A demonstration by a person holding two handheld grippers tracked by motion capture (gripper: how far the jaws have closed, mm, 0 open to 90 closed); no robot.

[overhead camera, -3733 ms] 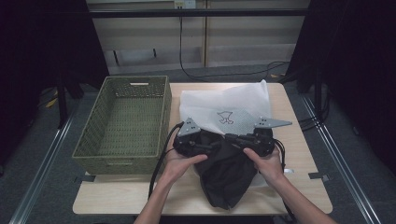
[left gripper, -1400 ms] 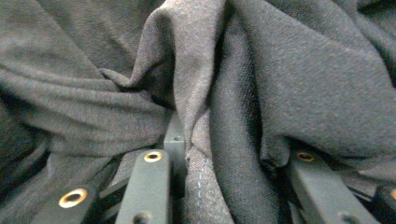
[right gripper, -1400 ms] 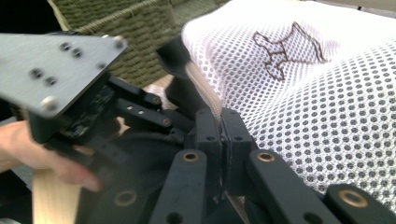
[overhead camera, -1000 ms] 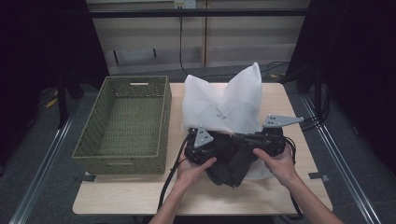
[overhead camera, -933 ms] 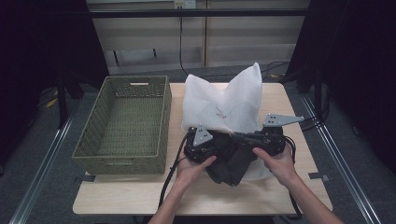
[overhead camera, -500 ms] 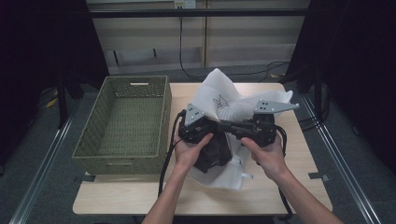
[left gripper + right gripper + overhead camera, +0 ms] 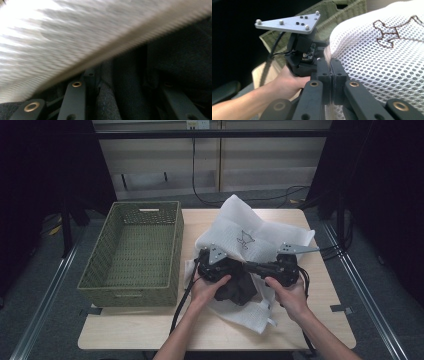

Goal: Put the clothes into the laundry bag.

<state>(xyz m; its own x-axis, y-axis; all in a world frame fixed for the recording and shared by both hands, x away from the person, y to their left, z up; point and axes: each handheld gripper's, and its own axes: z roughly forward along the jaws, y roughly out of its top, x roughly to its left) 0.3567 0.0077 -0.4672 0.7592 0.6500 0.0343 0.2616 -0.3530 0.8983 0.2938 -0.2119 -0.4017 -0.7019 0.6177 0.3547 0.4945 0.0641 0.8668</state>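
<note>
The dark garment (image 7: pixel 235 289) is partly pushed into the white mesh bag (image 7: pixel 260 237) on the desk (image 7: pixel 150 330). The bag edge is clamped by the right hand-held gripper (image 7: pixel 331 72). The left hand-held gripper (image 7: pixel 212 265), jaws just opening, straddles the garment loosely. Part remains outside.

We see a white mesh bag (image 7: pixel 260 240) with a dark embroidered mark, crumpled mid-table toward the far edge, over bunched dark cloth (image 7: pixel 239 289).

Open-topped green woven basket (image 7: pixel 131 252) walls off the wooden counter (image 7: pixel 150 330) left side; white mesh bag (image 7: pixel 250 237) and dark cloth (image 7: pixel 237 290) crowd centre; front strip passable.
</note>
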